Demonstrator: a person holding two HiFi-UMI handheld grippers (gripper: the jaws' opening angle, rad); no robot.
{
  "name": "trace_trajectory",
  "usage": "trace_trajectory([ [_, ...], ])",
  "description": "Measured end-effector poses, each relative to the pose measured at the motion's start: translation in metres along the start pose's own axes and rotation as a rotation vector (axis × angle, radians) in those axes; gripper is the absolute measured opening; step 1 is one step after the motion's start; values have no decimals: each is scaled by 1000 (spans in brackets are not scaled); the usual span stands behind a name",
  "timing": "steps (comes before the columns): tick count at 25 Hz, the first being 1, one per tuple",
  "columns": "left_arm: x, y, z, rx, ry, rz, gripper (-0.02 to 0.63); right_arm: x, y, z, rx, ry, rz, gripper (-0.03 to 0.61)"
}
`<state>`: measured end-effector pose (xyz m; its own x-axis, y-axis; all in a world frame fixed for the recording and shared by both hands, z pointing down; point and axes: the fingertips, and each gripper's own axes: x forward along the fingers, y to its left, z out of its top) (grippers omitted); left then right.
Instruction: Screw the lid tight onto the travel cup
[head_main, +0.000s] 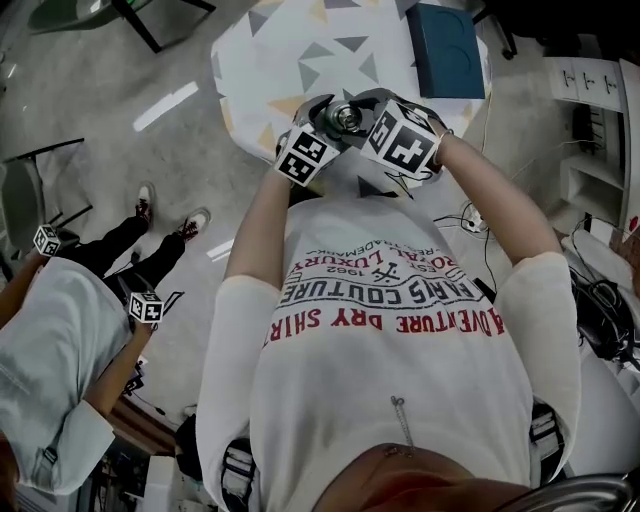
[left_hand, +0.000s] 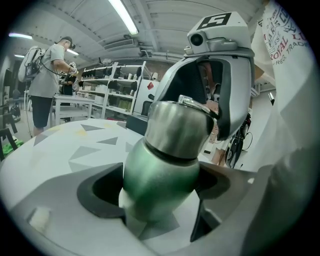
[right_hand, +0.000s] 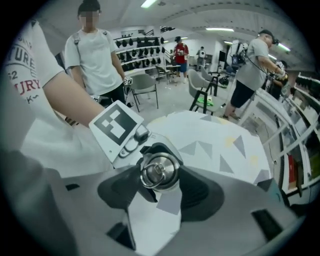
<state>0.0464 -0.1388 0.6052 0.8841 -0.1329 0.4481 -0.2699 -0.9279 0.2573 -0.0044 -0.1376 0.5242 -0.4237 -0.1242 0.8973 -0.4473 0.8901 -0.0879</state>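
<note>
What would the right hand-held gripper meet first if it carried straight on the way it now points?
The steel lid: it sits between the jaws of the right hand-held gripper, pads apparently on its sides. Straight beyond is the green travel cup, clamped in the left hand-held gripper.

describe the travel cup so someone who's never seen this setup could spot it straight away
Start at the white table patterned with grey and yellow triangles; over its near edge the two grippers meet. The travel cup is the one thing between them, its body in the left gripper and its lid in the right gripper. Its metallic green body and steel lid with a ring on top set it apart from the grey grippers.
</note>
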Motion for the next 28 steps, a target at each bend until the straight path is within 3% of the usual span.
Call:
trace_trajectory([
  [3, 0, 0, -1, 1, 1, -9, 420, 0, -1, 0, 5, -16, -20, 252],
  [9, 0, -2, 0, 3, 22, -21, 423, -10, 2, 1, -128, -70, -53, 276],
  [12, 0, -1, 0, -8, 12, -6, 423, -29, 0, 12, -68, -201, -75, 269],
  [14, -1, -1, 0, -22, 18, 7, 423, -44, -5, 18, -11, -297, -116, 213],
  [17, -4, 2, 4, -50, -1, 48, 423, -63, -24, 19, 100, -409, -211, 79],
  [20, -13, 0, 9, -89, -25, 77, 423, -75, -40, 13, 197, -480, -278, 35],
  [23, -30, -8, 18, -80, -51, 91, 423, -86, -49, 11, 228, -534, -339, 14],
  [28, -79, -19, 52, -21, -137, 159, 422, -100, -52, 16, 254, -624, -367, 11],
])
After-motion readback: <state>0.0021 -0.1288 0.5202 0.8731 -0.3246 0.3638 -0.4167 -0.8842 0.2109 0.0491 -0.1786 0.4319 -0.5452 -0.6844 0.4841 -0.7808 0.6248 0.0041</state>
